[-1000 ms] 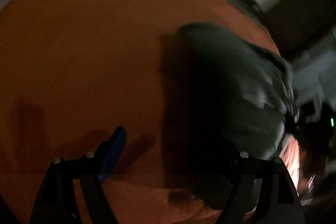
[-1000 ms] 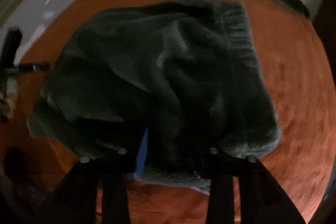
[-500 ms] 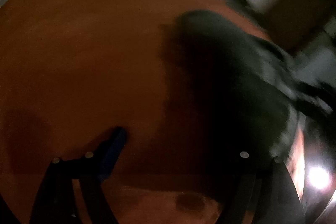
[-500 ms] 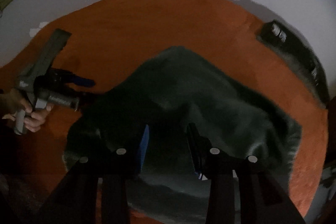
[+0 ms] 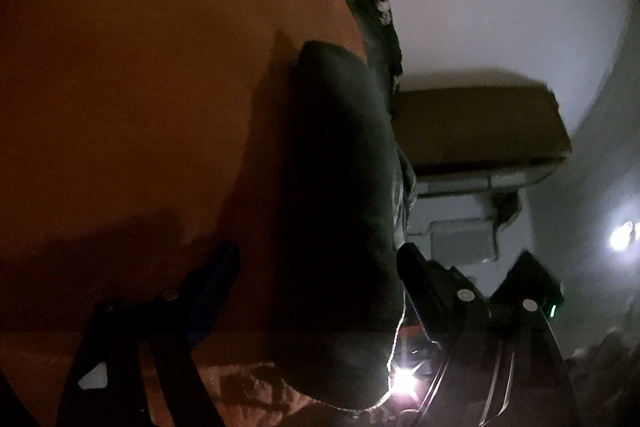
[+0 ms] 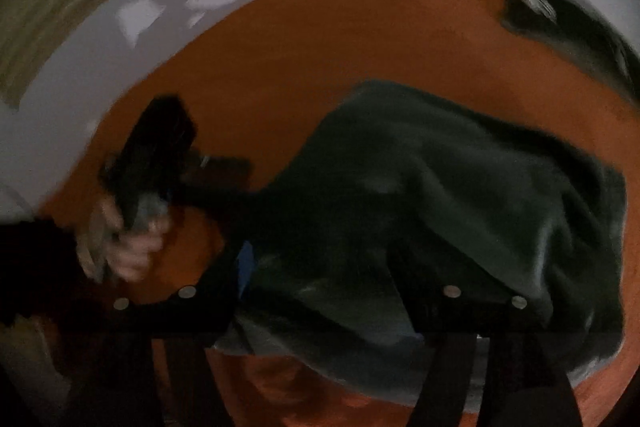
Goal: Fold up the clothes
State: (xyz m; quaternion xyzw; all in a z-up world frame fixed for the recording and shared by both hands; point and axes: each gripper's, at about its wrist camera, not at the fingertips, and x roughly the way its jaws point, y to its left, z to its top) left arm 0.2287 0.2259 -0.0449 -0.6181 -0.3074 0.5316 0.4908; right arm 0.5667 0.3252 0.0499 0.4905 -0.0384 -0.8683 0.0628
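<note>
Fabric of the dark green garment (image 6: 460, 203) lies bunched in a low heap just ahead of the right claw (image 6: 332, 291), whose jaws are opening with cloth between them but no pad visibly pressing on it. In the left wrist view the left claw (image 5: 316, 279) stands wide, the heap's dark edge (image 5: 340, 167) between its fingers, nothing pinched. By the look of it the folding is partway at most: the garment is doubled over but lumpy, its lower hem ragged, so squaring and further folds seem left to do. At middle left of the right view a hand (image 6: 132, 247) holds the other claw close beside the heap's left edge. The orange surface (image 6: 360, 39) is bare to the left and beyond the heap. A second dark garment (image 6: 560, 23) sits at the far upper right rim, well apart.
</note>
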